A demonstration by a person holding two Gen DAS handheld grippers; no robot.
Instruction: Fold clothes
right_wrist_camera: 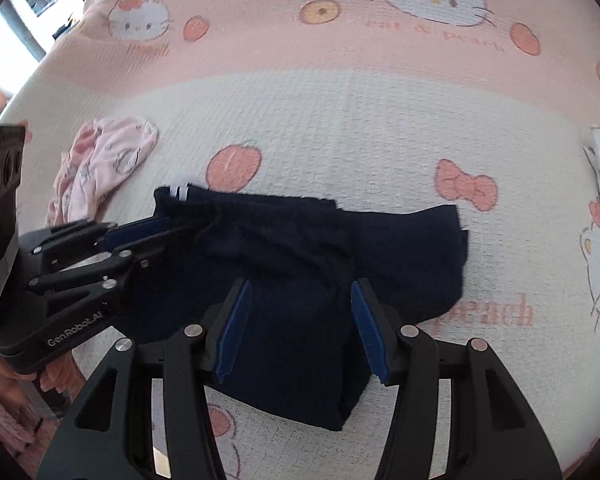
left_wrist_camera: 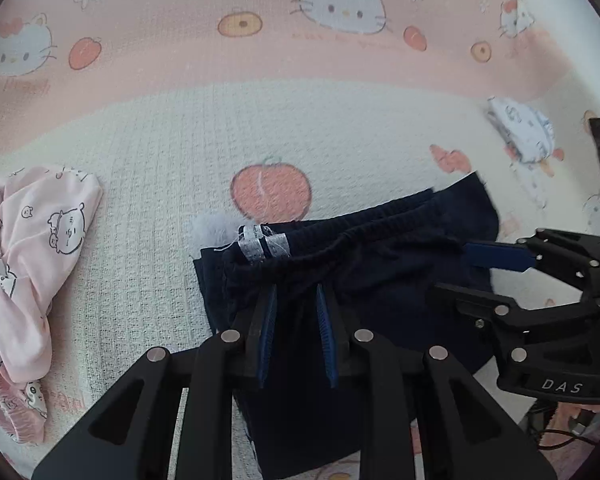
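A dark navy garment (left_wrist_camera: 360, 264) with an elastic waistband and a white label (left_wrist_camera: 262, 245) lies folded on the bed; it also shows in the right wrist view (right_wrist_camera: 284, 272). My left gripper (left_wrist_camera: 296, 292) hovers over its left part near the waistband, jaws narrowly apart with cloth between them. In the right wrist view the left gripper (right_wrist_camera: 168, 226) reaches in from the left over the waistband. My right gripper (right_wrist_camera: 300, 292) is open wide above the garment's middle, holding nothing. It shows at the right in the left wrist view (left_wrist_camera: 472, 268).
A pink printed garment (left_wrist_camera: 32, 264) lies crumpled at the left, also seen in the right wrist view (right_wrist_camera: 104, 160). A white printed folded item (left_wrist_camera: 524, 128) lies at the far right. The bed has a Hello Kitty cover (left_wrist_camera: 260, 128).
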